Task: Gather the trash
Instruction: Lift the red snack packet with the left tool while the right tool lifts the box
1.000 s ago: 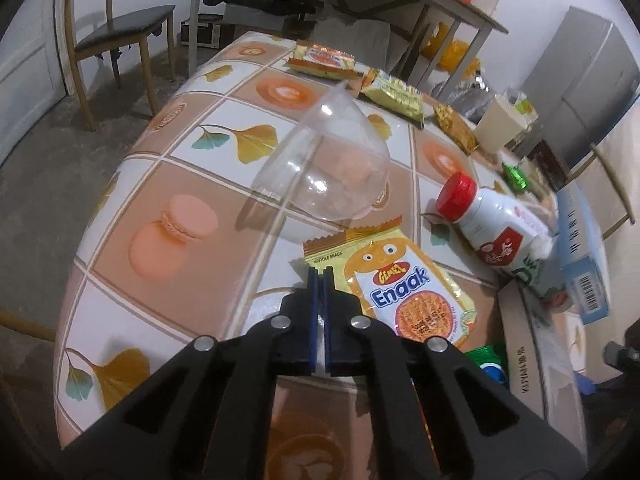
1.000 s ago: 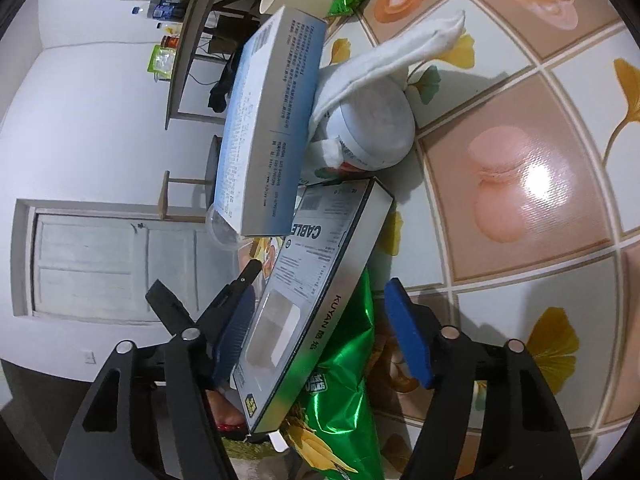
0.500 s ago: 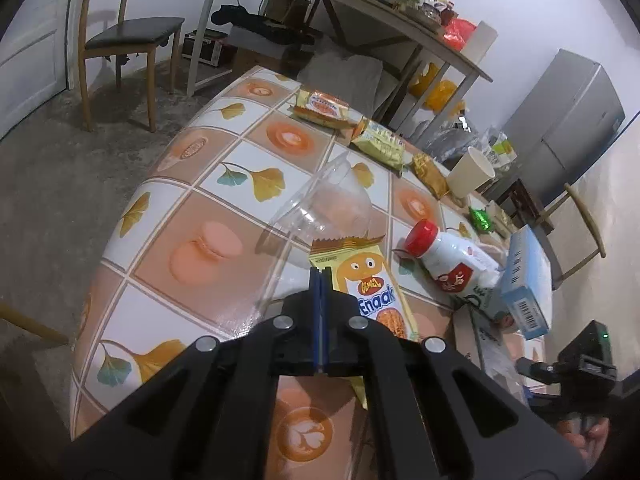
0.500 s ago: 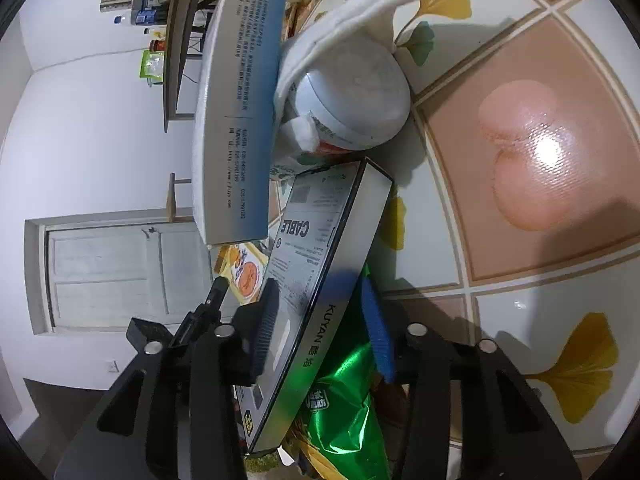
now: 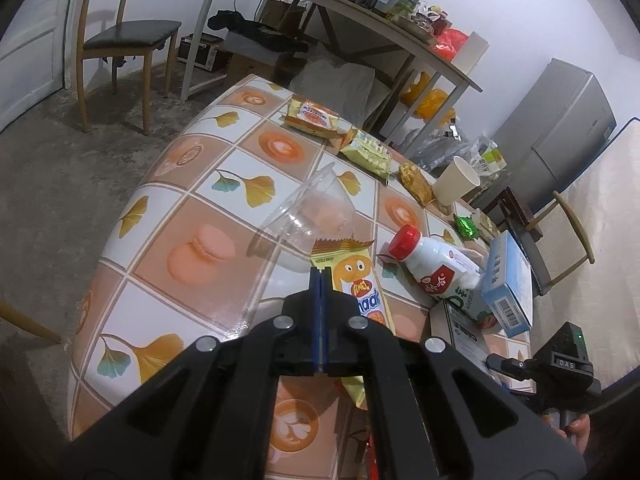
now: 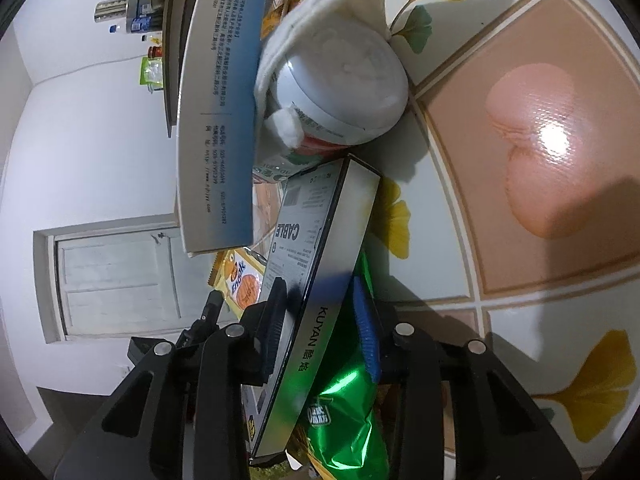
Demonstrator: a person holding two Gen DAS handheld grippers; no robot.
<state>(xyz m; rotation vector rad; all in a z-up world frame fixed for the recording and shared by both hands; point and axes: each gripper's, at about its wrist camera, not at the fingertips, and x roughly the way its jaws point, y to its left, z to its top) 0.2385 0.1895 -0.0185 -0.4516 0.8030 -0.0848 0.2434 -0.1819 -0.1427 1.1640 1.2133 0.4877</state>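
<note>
My right gripper (image 6: 320, 320) is shut on a flat cable box (image 6: 316, 280) marked "CABLE", its blue pads (image 6: 365, 328) against both faces. A green foil wrapper (image 6: 348, 420) lies under the box. The box also shows in the left wrist view (image 5: 460, 328), next to the right gripper's body (image 5: 560, 364). My left gripper (image 5: 320, 284) is shut and empty, raised above a yellow Enaak snack packet (image 5: 360, 280). A clear plastic cup (image 5: 312, 212) lies on its side beyond it. A white bottle with a red cap (image 5: 428, 260) lies to the right.
A blue-and-white carton (image 5: 508, 280) leans on the bottle, and it also shows in the right wrist view (image 6: 220, 120). Snack packets (image 5: 312, 116), a paper cup (image 5: 456, 180) and a green wrapper (image 5: 466, 226) sit at the table's far side. A chair (image 5: 124, 40) stands left.
My right gripper has closed from wide open onto the cable box. My left gripper has risen and drawn back from the table, staying shut.
</note>
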